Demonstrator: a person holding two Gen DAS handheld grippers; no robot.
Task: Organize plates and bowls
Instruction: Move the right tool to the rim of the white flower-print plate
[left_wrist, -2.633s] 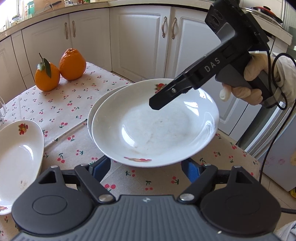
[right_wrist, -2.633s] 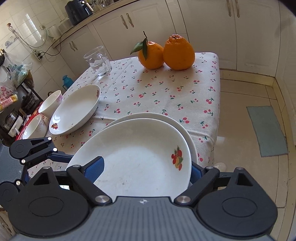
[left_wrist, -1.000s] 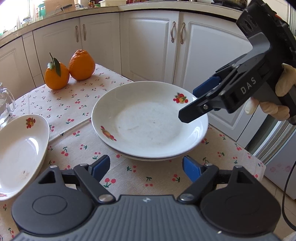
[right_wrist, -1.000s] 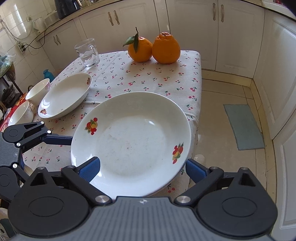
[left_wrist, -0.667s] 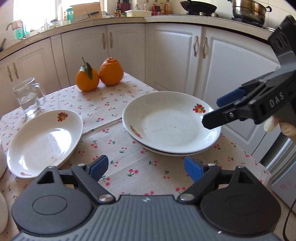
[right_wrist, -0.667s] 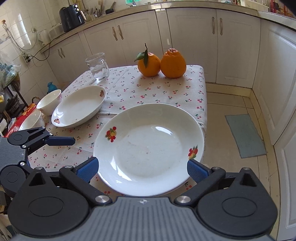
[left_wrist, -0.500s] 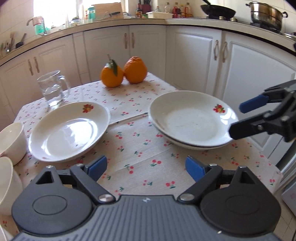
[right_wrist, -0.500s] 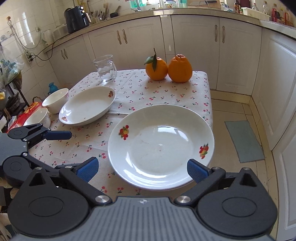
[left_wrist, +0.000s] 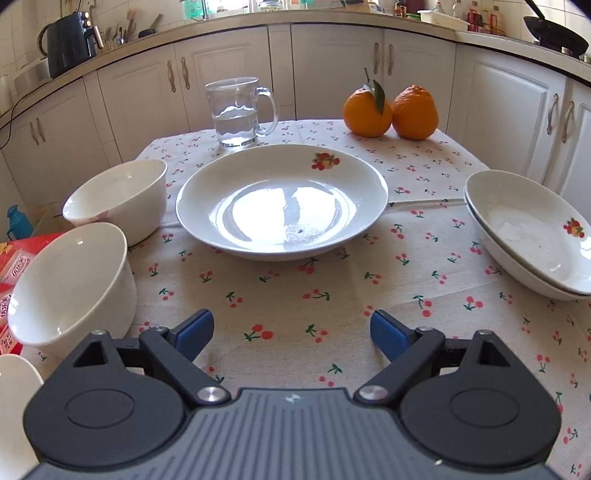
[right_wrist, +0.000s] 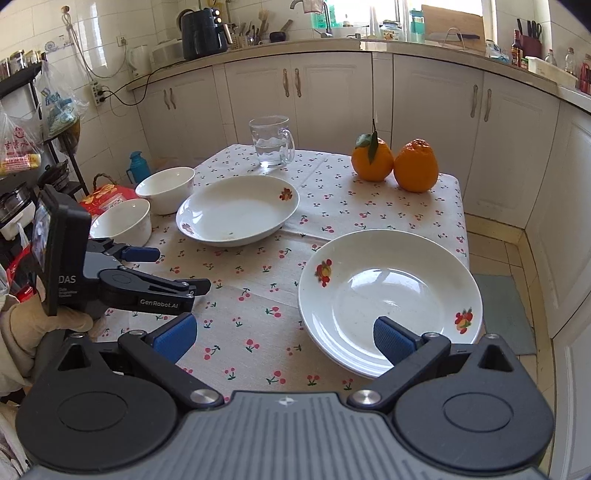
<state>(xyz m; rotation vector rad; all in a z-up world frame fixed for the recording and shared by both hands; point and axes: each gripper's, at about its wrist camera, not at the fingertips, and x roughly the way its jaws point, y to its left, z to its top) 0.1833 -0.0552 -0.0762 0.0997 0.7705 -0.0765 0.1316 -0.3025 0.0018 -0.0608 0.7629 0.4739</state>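
Observation:
Two white plates with fruit prints sit stacked (right_wrist: 391, 302) at the table's right edge, also in the left wrist view as the stack (left_wrist: 528, 236) at far right. A single matching plate (left_wrist: 282, 201) (right_wrist: 238, 208) lies mid-table. Two white bowls (left_wrist: 118, 199) (left_wrist: 70, 280) stand side by side to its left, also seen from the right (right_wrist: 166, 188) (right_wrist: 122, 221). My left gripper (left_wrist: 291, 330) (right_wrist: 177, 267) is open and empty over bare cloth, facing the single plate. My right gripper (right_wrist: 284, 336) is open and empty, its right finger just above the stack's near rim.
A glass mug of water (left_wrist: 240, 110) and two oranges (left_wrist: 391, 109) stand at the table's far side. A red box (right_wrist: 107, 197) lies by the bowls off the left edge. Another white rim (left_wrist: 14, 406) shows at bottom left. A gloved hand (right_wrist: 44, 325) holds the left gripper.
Both grippers drew back from the stacked plates, which stay on the table. The left one swung left to face the single plate and bowls. The right one rose and backed off.

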